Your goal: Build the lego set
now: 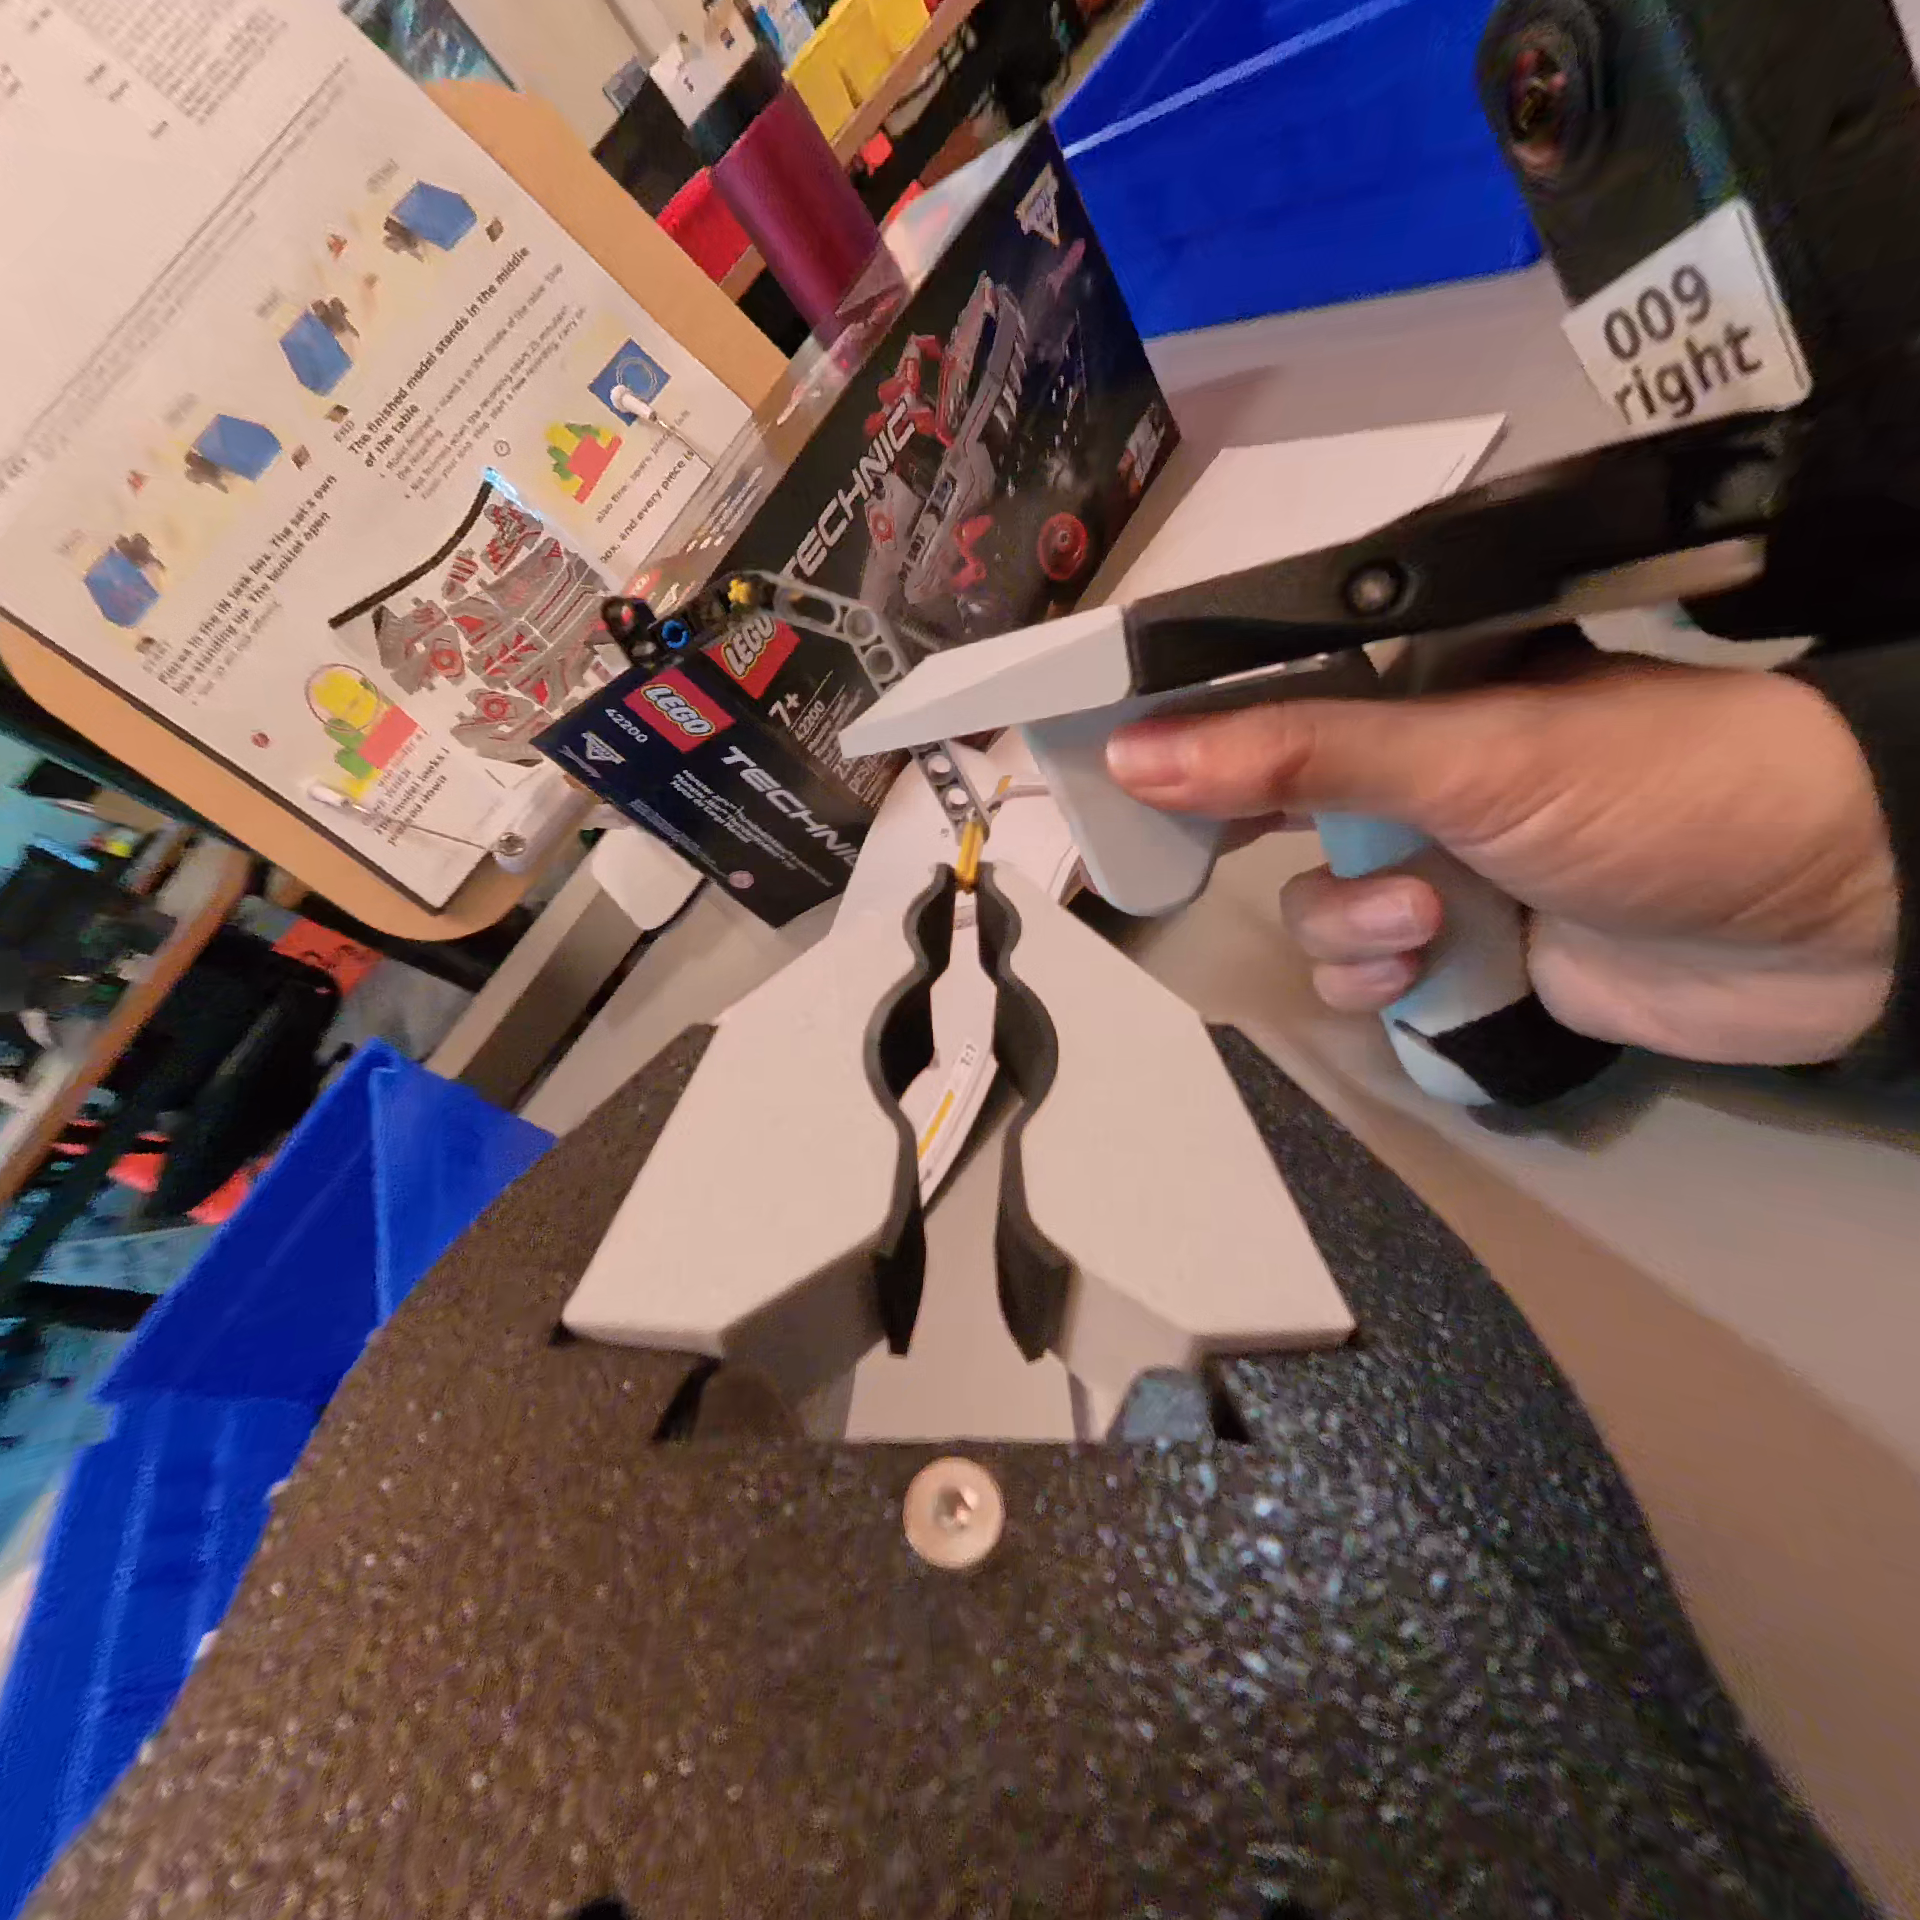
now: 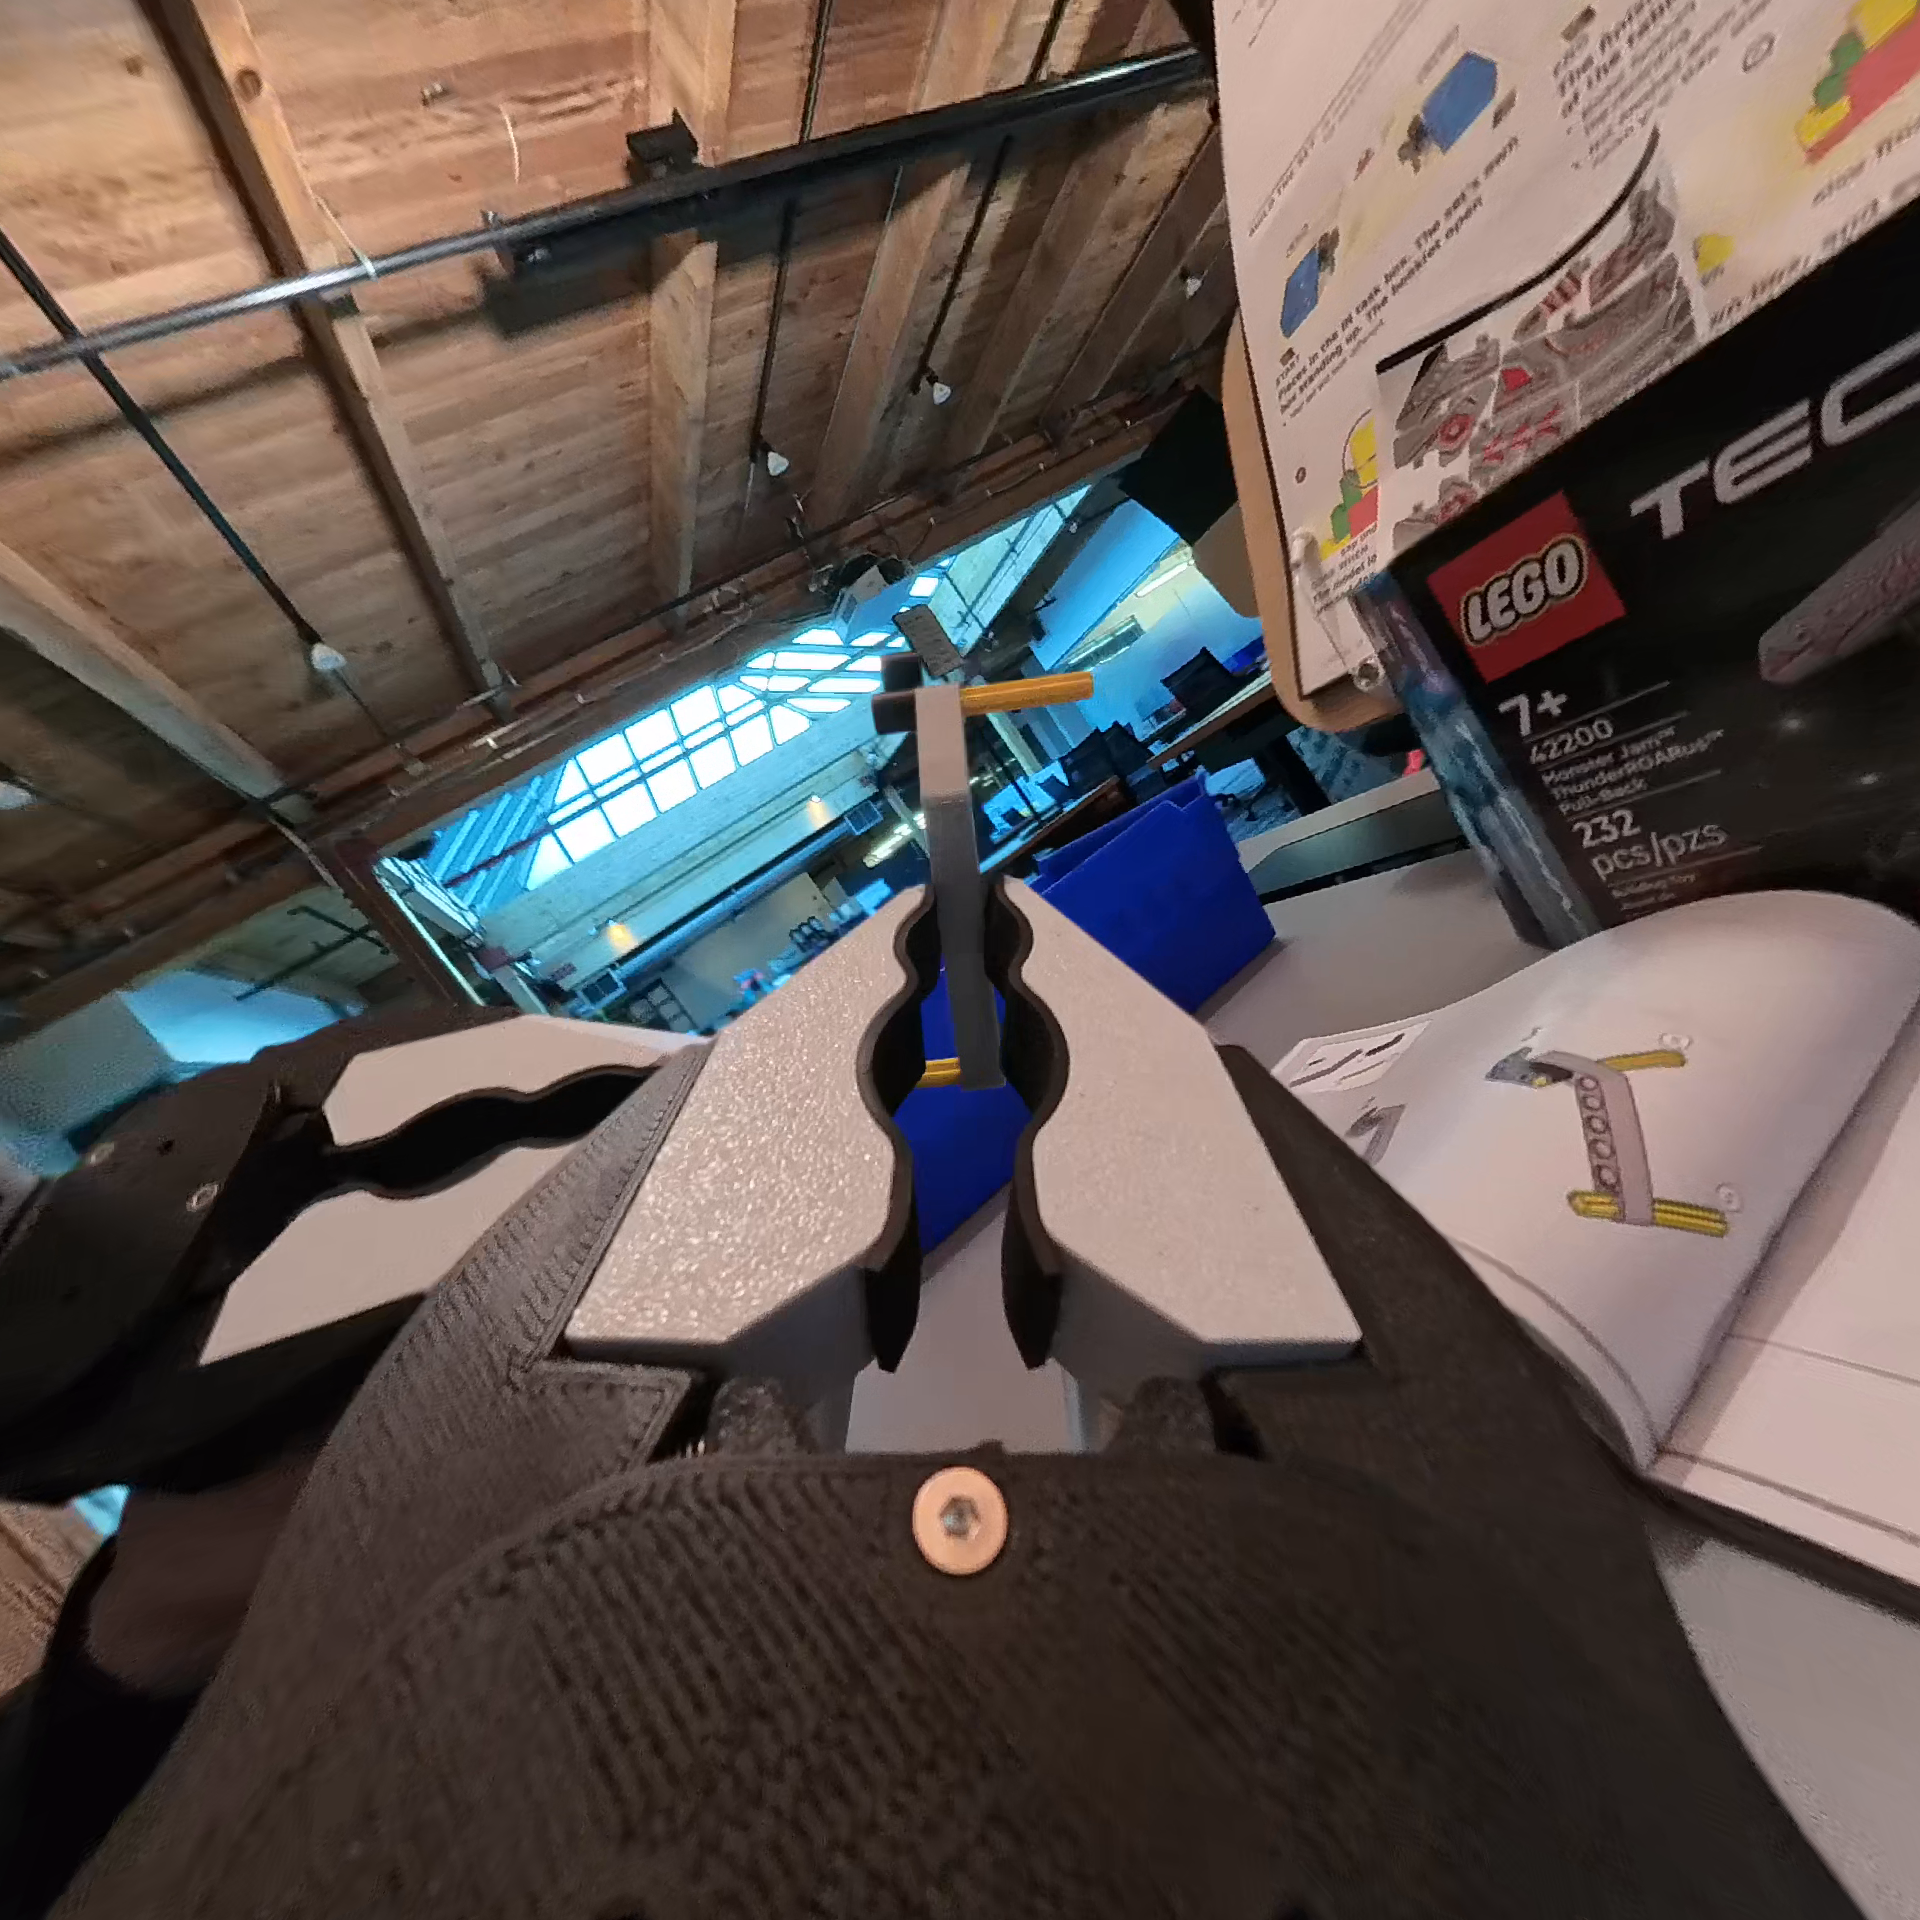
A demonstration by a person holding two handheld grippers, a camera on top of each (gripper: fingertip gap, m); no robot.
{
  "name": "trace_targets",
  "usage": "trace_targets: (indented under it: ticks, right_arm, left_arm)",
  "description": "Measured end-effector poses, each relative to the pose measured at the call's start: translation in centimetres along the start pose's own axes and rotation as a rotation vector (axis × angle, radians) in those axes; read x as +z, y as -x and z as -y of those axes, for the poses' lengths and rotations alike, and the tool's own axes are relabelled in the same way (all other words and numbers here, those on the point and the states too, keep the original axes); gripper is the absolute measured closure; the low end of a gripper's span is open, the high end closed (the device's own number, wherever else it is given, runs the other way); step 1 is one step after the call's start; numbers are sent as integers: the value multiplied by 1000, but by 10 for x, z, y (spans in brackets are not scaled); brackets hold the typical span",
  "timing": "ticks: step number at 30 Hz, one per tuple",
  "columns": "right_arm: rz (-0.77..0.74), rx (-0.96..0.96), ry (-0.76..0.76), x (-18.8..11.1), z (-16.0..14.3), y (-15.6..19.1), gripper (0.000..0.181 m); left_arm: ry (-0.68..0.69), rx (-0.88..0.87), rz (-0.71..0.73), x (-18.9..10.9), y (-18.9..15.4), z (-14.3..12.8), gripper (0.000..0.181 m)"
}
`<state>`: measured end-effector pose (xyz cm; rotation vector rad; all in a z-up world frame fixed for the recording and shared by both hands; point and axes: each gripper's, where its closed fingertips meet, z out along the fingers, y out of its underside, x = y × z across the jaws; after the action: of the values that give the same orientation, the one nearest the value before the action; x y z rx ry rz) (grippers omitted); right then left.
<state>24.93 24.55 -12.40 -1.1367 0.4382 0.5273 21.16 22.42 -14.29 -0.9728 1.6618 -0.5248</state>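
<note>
Right tool (image 2: 964,914): clenched on a grey lego beam (image 2: 958,883), gripped edge-on between the tips, the beam standing up past them. A yellow axle (image 2: 1023,690) projects sideways from the beam's upper end beside a black connector (image 2: 899,691); a second yellow axle end (image 2: 938,1072) shows low between the fingers. In the left wrist view this tool (image 1: 862,740) enters from the right, held by a person's hand (image 1: 1621,862), with the grey beam (image 1: 871,639) rising beyond its tip.

Left tool (image 1: 968,883): fingers nearly together at the tips, pinching the end of a yellow axle (image 1: 969,854) that belongs to the same assembly. Both tools therefore hold the one part, raised above the surface (image 1: 1455,1195).

Surroundings: an open instruction booklet (image 2: 1621,1174) lies on the surface to the right. The lego set box (image 1: 935,540) stands just behind the assembly. A printed instruction sheet on a board (image 1: 312,416) stands behind and left of the box. Blue bins sit at the near left (image 1: 208,1351) and far right (image 1: 1288,177).
</note>
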Motion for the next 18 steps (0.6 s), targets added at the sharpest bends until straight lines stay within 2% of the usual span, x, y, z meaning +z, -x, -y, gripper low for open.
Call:
trace_targets:
  ticks: [2, 7, 10, 13, 18]
  right_arm:
    - [-4, 34, -13, -1, 0, -3, 175]
    - [12, 93, -64, -4, 9, -3, 175]
    - [11, 66, -64, -4, 9, -3, 174]
    - [11, 37, -63, -5, 11, -1, 174]
    - [10, 41, -63, -4, 10, -1, 174]
  left_arm:
    - [12, 13, 17, 1, -3, 0, 179]
    - [-28, -91, -4, 3, -2, 1, 179]
    - [-33, -81, 10, 4, -4, 1, 180]
    - [-72, -184, -28, 4, -4, 3, 179]
    - [-23, 9, 52, 6, -6, -1, 180]
